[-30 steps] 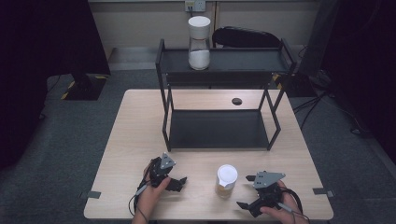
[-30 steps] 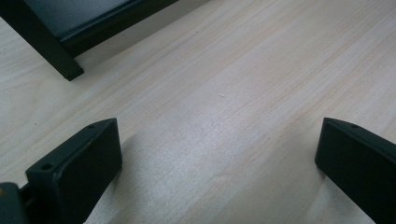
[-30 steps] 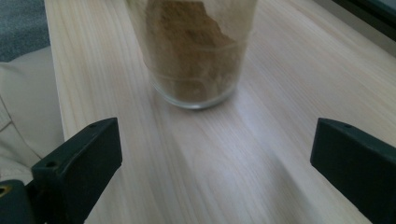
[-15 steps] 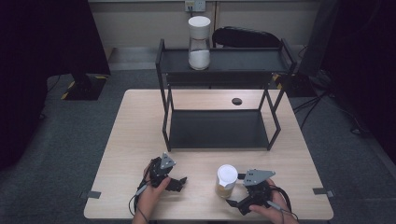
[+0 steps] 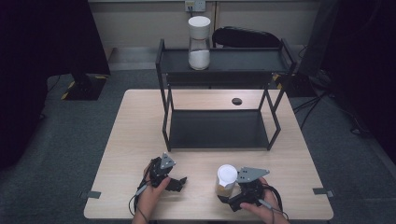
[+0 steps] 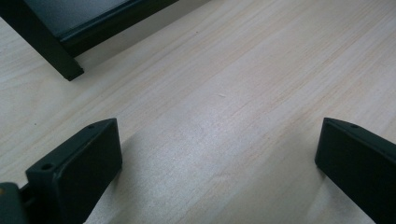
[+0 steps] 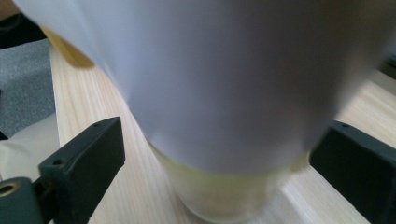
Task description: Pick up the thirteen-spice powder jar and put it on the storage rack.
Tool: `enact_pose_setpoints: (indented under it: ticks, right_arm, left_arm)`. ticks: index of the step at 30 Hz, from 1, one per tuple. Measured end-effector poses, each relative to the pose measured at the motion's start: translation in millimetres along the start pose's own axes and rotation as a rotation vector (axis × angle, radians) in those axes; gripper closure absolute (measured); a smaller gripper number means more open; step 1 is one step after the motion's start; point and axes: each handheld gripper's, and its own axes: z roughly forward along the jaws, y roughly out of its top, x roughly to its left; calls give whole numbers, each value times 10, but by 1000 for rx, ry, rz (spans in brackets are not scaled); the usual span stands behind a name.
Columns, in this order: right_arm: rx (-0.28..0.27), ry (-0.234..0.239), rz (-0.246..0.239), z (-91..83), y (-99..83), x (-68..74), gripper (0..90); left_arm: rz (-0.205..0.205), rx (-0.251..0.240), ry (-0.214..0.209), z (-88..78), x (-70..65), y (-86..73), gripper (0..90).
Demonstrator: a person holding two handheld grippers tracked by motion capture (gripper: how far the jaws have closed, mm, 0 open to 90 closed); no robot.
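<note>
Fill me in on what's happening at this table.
A person holds a gripper in each hand at a wooden table. The right gripper has its jaws on either side of a white-lidded jar near the front edge; they have just been closing but do not yet press it. The left gripper hangs open over bare wood. A second jar stands on top of the black shelf rack.

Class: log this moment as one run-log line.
right gripper: jaws closing around white-lidded jar, no contact seen | left gripper: open, idle over table
</note>
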Motion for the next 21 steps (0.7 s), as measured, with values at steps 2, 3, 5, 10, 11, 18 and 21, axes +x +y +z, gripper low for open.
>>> enact_pose_setpoints:
  ticks: [2,3,5,10,11,18,21]
  right_arm:
    - [-10,-3,2,15,-1,13,72]
    - [-17,-6,5,20,-6,19,82]
    - [-30,-10,6,27,-20,22,119]
    - [-51,-14,17,40,-38,20,139]
    - [-54,-17,16,40,-39,24,142]
    - [-84,-13,25,37,-38,4,179]
    - [-93,-24,20,39,-41,15,216]
  left_arm:
    - [0,0,0,0,0,-1,0]
    - [0,0,0,0,0,-1,0]
    - [0,0,0,0,0,0,0]
    - [0,0,0,0,0,0,0]
    - [0,0,0,0,0,0,0]
    - [0,0,0,0,0,0,0]
    - [0,0,0,0,0,0,0]
